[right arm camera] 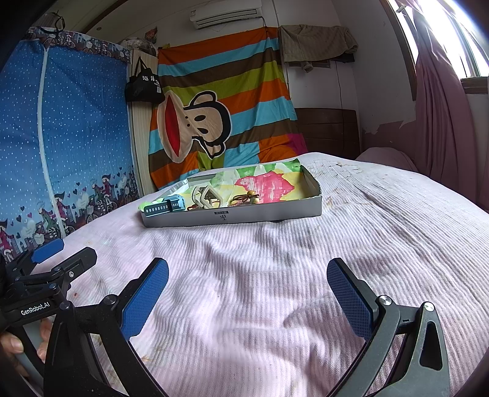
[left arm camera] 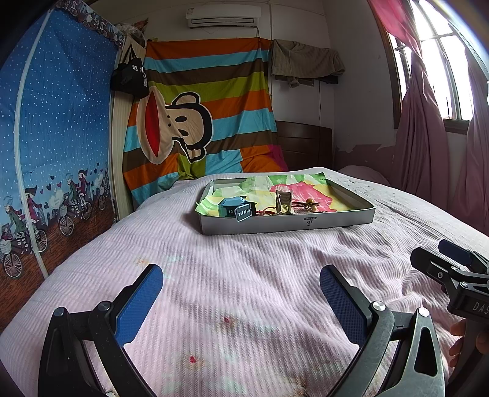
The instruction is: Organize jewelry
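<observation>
Jewelry (left arm camera: 305, 205) in box (left arm camera: 287, 224) on bed (left arm camera: 244, 274); both grippers agape.

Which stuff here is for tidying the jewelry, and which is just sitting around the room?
For the job:
grey tray
blue watch
beige hair claw
red cord with bead
left gripper
right gripper

Just lying about:
black bag
striped monkey sheet
pink curtain
air conditioner

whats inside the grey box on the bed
The grey box holds a colourful cloth lining, a blue watch, a beige hair claw and a beaded red cord. The floor beneath the cloth is hidden.
</observation>
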`<action>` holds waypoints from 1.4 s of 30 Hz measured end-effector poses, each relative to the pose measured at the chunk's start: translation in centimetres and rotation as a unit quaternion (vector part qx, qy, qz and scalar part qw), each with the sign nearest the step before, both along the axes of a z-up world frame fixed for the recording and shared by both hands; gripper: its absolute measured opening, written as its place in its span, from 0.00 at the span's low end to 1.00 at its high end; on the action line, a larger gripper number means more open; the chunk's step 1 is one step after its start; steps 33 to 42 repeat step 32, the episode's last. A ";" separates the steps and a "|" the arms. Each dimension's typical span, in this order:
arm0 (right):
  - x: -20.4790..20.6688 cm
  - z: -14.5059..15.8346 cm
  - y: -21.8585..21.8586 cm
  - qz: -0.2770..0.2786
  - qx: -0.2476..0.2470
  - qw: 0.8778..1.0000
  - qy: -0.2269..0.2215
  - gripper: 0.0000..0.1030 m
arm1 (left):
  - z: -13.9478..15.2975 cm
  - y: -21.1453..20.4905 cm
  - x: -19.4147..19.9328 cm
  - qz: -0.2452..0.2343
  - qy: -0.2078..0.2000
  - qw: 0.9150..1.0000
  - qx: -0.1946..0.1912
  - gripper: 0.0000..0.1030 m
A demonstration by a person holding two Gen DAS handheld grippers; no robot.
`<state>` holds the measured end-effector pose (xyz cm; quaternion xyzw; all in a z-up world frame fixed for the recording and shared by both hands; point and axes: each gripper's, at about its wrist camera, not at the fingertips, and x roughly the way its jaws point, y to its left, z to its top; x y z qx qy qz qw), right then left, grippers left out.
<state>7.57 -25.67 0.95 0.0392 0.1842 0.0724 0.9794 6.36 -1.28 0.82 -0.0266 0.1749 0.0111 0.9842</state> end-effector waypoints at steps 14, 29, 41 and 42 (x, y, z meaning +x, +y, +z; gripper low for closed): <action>0.0 0.0 0.0 0.000 -0.001 1.000 0.000 0.99 | 0.3 0.2 0.0 0.000 0.003 1.000 -0.002 1.00; 0.2 0.0 0.0 0.002 -0.004 1.000 0.001 0.99 | 0.2 0.4 0.1 0.001 0.003 1.000 -0.002 1.00; 0.2 0.0 0.0 0.002 -0.004 1.000 0.001 0.99 | 0.2 0.4 0.1 0.002 0.004 1.000 -0.001 1.00; 0.2 0.0 0.0 0.002 -0.004 1.000 0.001 0.99 | 0.2 0.4 0.1 0.002 0.004 1.000 -0.001 1.00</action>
